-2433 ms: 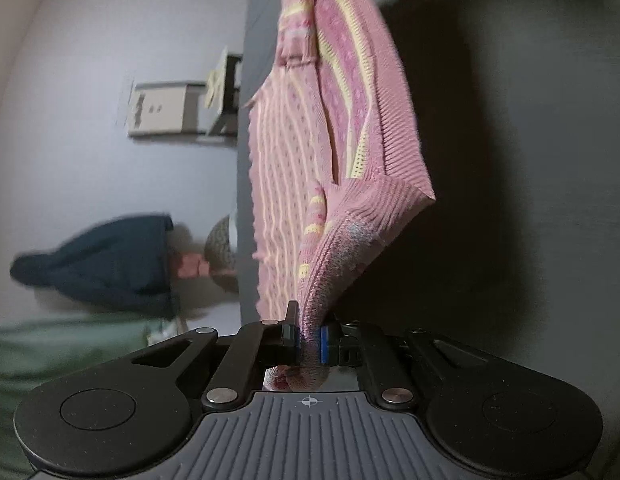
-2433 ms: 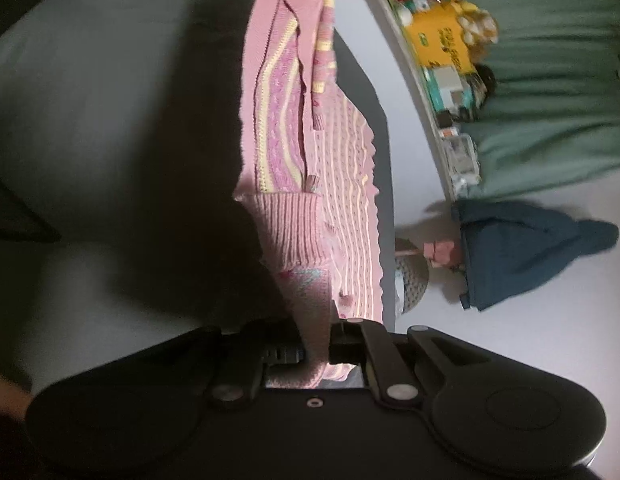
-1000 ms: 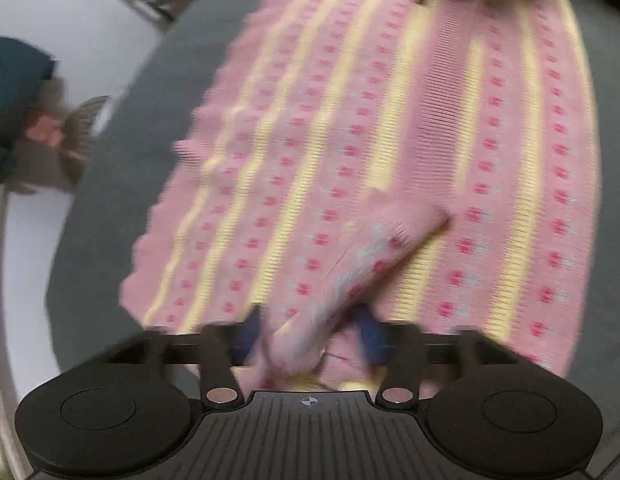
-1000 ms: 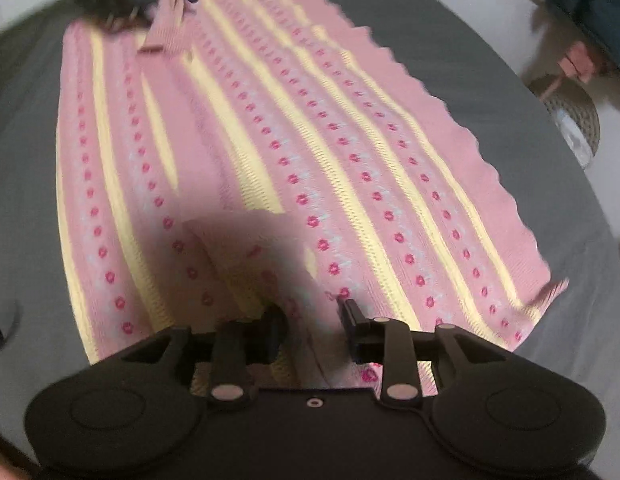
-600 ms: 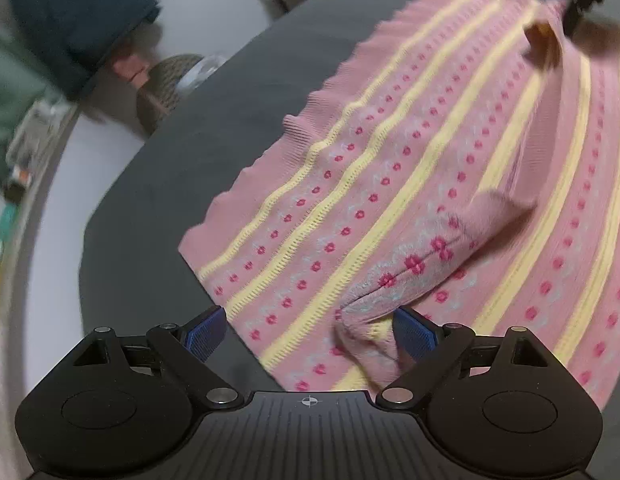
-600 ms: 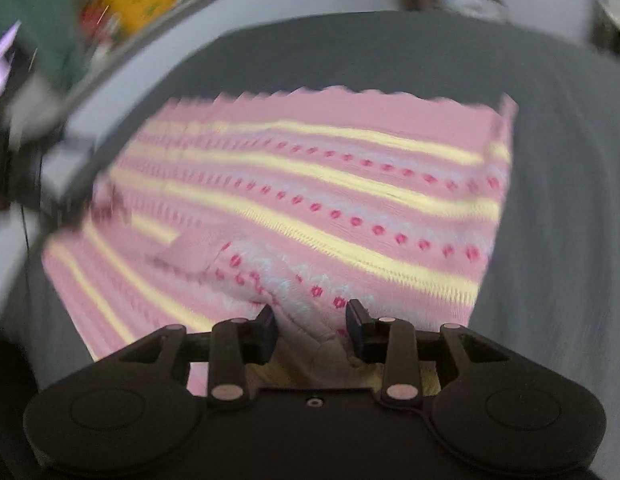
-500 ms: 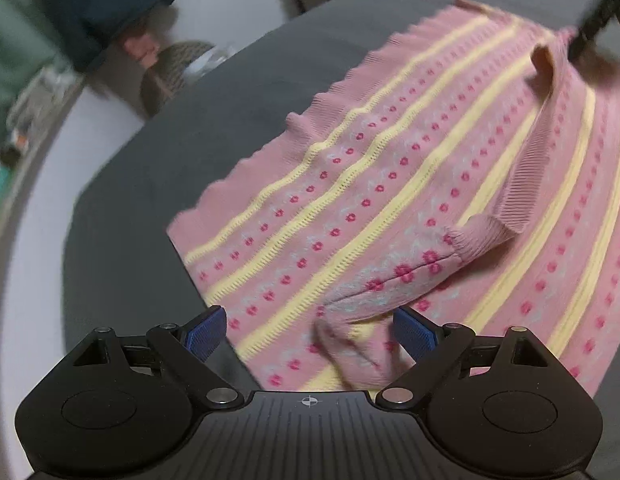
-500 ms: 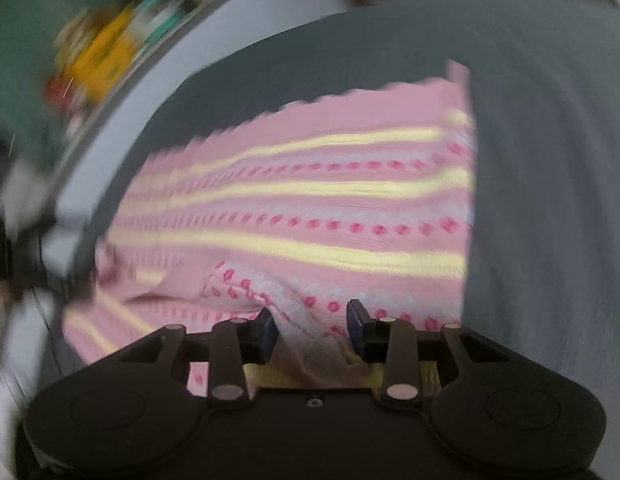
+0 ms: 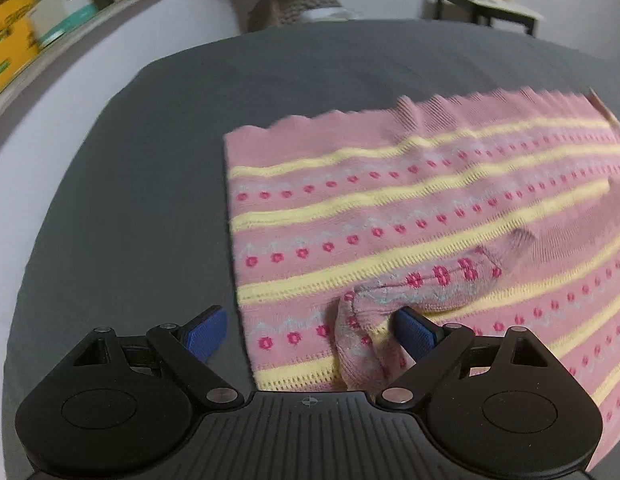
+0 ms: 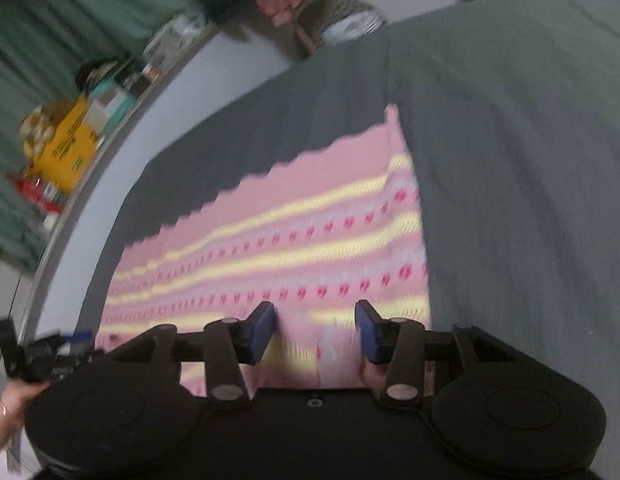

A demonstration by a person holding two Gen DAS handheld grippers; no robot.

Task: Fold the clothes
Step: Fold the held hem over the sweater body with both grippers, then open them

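A pink sweater with yellow stripes and red dots lies flat on the dark grey bed. One sleeve is folded across its body. My left gripper stands wide open over the sweater's near corner; the sleeve's bunched end rests loose beside the right blue pad. In the right wrist view the sweater shows blurred. The right gripper has its jaws opening, with a fold of pink knit between the pads, not squeezed. The left gripper and a hand appear at far left.
A shelf along the wall carries a yellow box and small items before a green curtain. A woven basket and a dark small table stand beyond the bed's far edge. Bare grey bedding lies right of the sweater.
The sweater hung from both shut grippers; now it lies flat. The left jaws opened and let the sleeve go. Both views rolled round. The right jaws have widened off the fabric.
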